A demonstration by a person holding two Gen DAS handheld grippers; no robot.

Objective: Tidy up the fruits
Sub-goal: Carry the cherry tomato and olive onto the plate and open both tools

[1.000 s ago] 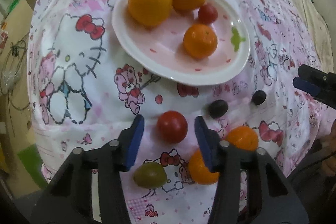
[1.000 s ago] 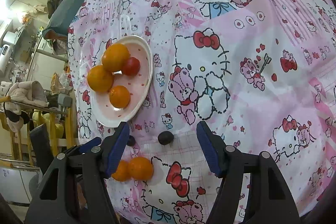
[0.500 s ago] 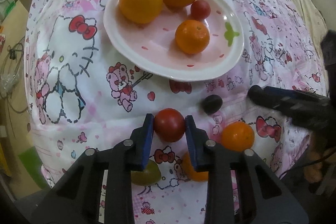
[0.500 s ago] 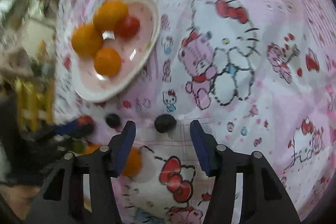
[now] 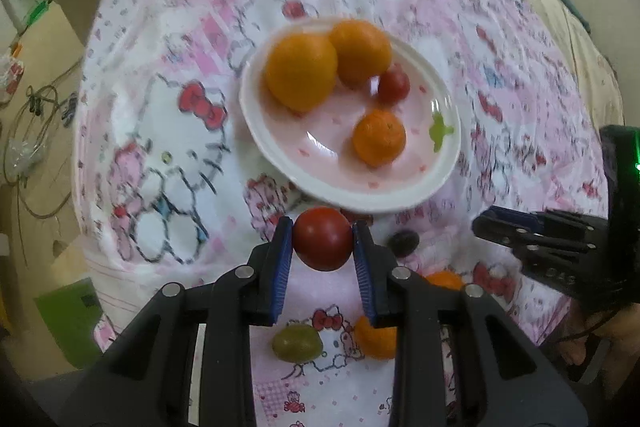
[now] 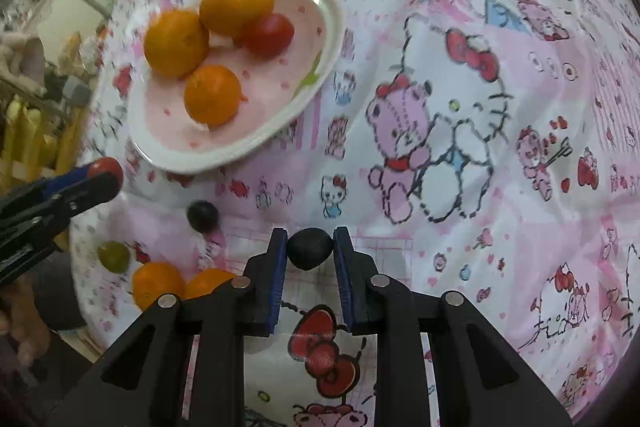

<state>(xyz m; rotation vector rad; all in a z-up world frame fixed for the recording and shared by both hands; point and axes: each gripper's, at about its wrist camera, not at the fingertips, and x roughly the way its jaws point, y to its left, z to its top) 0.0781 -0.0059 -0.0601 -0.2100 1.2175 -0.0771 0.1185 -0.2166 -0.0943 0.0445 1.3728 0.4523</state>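
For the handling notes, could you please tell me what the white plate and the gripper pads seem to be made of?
White, pink-speckled oval plate: probably glazed ceramic or melamine, judging by its glossy highlights. Blue pads of the left hand-held gripper: likely ribbed rubber, matte with fine grooves.

Motion blur is smearing the pink cartoon-print cloth (image 5: 168,131) throughout, the left gripper's black fingers (image 5: 404,303) are partly hiding two small round oranges (image 5: 374,341), and the black right gripper (image 5: 560,251) is running off-frame.
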